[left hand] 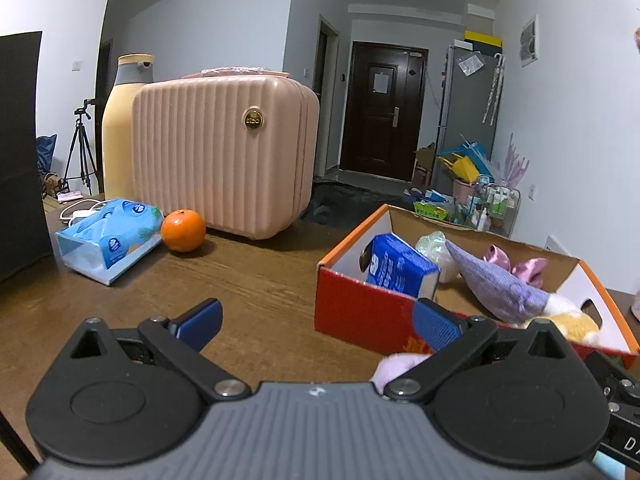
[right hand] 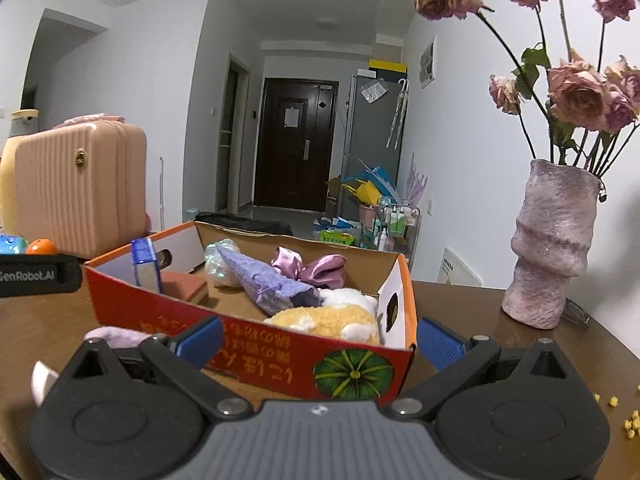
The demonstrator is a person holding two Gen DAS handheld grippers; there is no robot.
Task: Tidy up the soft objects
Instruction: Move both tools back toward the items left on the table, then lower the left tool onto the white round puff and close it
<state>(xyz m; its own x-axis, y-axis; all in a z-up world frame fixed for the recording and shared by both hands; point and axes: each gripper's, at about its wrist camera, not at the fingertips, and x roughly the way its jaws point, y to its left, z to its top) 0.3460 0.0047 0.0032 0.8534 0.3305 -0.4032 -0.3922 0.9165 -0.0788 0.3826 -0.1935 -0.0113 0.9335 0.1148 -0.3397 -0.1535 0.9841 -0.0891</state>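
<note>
An orange cardboard box (left hand: 352, 312) (right hand: 248, 334) stands on the wooden table. Inside lie a blue tissue pack (left hand: 400, 268) (right hand: 146, 268), a purple knitted cloth (left hand: 496, 284) (right hand: 264, 284), a pink satin bow (left hand: 524, 266) (right hand: 308, 266), a pale bag (right hand: 220, 264) and a yellow-white plush (right hand: 336, 318) (left hand: 568, 320). A pale lilac soft thing (left hand: 396, 368) (right hand: 116, 338) lies on the table before the box. My left gripper (left hand: 320, 322) is open and empty, left of the box. My right gripper (right hand: 320, 340) is open, straddling the box's near corner.
A light blue tissue pack (left hand: 108, 236) and an orange (left hand: 183, 230) lie at left before a pink ribbed case (left hand: 224, 152) and a yellow bottle (left hand: 120, 128). A vase (right hand: 550, 244) of dried roses stands at right. Yellow crumbs (right hand: 628, 424) dot the table there.
</note>
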